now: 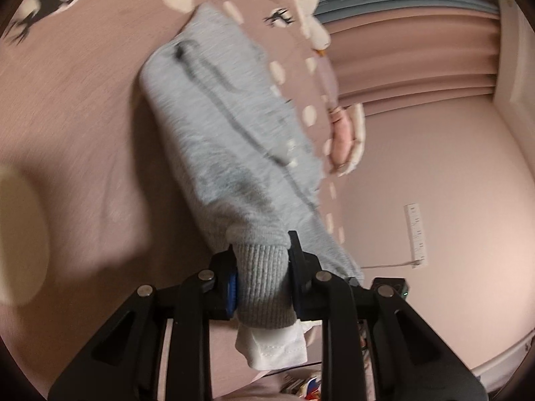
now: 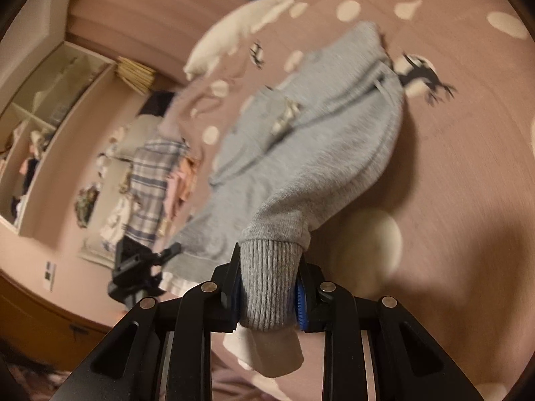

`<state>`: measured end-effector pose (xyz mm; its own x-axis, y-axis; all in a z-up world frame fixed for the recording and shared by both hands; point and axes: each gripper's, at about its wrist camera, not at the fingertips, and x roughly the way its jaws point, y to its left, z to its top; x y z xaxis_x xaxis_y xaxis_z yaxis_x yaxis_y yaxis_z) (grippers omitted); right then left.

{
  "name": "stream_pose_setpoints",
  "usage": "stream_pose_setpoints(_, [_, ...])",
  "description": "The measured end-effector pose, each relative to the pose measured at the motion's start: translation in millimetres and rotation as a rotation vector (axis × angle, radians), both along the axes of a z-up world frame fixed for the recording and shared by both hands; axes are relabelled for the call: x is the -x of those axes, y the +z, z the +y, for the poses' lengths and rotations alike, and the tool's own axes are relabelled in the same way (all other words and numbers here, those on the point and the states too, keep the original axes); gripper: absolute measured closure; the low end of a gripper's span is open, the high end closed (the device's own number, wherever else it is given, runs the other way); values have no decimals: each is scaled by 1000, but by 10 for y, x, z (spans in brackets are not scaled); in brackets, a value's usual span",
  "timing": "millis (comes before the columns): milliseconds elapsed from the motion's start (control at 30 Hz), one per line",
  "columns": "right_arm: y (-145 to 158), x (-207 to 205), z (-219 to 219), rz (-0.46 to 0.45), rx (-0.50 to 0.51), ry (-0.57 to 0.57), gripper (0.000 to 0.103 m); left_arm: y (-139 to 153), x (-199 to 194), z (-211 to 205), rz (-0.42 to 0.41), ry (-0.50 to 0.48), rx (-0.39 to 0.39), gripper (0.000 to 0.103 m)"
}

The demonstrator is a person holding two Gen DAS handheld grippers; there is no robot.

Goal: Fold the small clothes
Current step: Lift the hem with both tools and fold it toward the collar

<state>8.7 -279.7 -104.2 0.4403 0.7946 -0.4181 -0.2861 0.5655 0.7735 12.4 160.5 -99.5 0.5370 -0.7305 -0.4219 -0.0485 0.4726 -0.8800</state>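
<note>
Grey ribbed cuffs (image 1: 262, 280) sit clamped in your left gripper (image 1: 262, 279) and right gripper (image 2: 269, 287); uneven lifting skews the garment (image 2: 311, 153) on the bedspread (image 2: 468, 167).

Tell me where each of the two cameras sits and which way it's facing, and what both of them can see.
Left wrist: sits on the left claw, looking along its fingers, tilted down over the pink bedspread; the claw is shut on a ribbed grey cuff.
Right wrist: sits on the right claw, looking down over the same bedspread toward a shelf; it is shut on the other ribbed cuff, and the left claw shows at lower left.
Shared: the grey garment, bedspread and a white soft toy.
</note>
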Motion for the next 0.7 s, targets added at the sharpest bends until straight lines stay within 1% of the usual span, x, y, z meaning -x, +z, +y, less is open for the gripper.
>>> stream_pose_setpoints(167, [215, -155, -45, -65, -65, -18, 76, 289, -262, 63, -93, 19, 23, 80])
stream_pose_setpoints(267, [320, -288, -74, -94, -93, -36, 76, 398, -429, 101, -124, 31, 43, 80])
stream_pose_setpoints(433, [480, -567, -77, -134, -99, -59, 76, 509, -736, 150, -149, 43, 60, 80])
stream_pose_setpoints(700, [549, -1011, -91, -139, -108, -82, 76, 625, -1285, 184, -152, 55, 49, 80])
